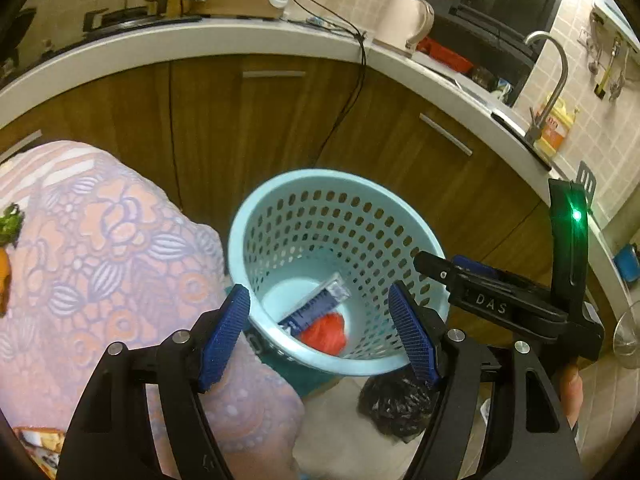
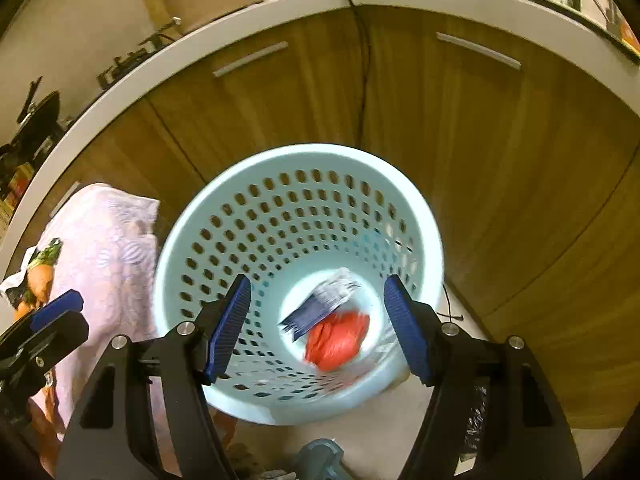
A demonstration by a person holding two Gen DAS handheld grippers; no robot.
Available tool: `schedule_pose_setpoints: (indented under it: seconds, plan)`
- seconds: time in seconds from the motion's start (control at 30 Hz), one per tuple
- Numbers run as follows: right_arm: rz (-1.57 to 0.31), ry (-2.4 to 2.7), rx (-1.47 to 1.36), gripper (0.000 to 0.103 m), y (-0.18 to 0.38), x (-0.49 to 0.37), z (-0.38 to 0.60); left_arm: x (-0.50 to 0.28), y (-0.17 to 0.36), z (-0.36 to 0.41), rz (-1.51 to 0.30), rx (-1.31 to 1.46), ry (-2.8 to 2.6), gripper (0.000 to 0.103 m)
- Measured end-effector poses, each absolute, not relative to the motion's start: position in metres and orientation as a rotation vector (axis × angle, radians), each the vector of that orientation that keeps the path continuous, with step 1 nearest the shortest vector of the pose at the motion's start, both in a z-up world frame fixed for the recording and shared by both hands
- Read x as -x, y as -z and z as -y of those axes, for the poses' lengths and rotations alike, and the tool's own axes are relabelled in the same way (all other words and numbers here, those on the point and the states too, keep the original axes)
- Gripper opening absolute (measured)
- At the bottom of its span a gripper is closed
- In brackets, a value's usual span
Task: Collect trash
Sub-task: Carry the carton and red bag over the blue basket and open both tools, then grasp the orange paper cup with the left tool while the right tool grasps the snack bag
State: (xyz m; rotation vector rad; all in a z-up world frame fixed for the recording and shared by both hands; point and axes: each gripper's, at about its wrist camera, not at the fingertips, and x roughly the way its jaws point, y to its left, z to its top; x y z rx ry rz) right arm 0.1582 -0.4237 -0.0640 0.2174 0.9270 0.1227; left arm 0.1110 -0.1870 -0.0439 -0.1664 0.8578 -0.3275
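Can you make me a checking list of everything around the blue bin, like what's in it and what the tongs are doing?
Surface: pale tiled floor; the bin stands on it.
Job's things: light blue perforated plastic bin holds a dark blue and silver wrapper and a crumpled red plastic bag.
Clutter: crumpled black plastic bag on the floor beside the bin.
Grippers: left tongs and right tongs both open, empty, above the bin.
Cables: black cable hangs from the counter down the cabinet.
Surroundings: pink floral cloth, brown wooden cabinets, white counter, cream kettle, metal tap.
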Motion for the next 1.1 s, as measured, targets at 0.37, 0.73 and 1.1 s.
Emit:
schedule_pose_setpoints:
  seconds: [0.37, 0.73, 1.1]
  plan:
    - [-0.804, -0.311, -0.114, 0.065, 0.009, -0.125, 0.342, -0.061, -0.003, 0.122, -0.71, 0.218, 0.204, 0.07]
    - [-0.78, -0.6, 0.04, 0.065, -0.004, -0.063, 0.207, 0.018, -0.025, 0.0, -0.595, 0.179, -0.275, 0.074]
    - [-0.823, -0.694, 0.134, 0.065, 0.012, -0.032, 0.145, 0.037, 0.024, -0.094, -0.74, 0.13, -0.684, 0.079]
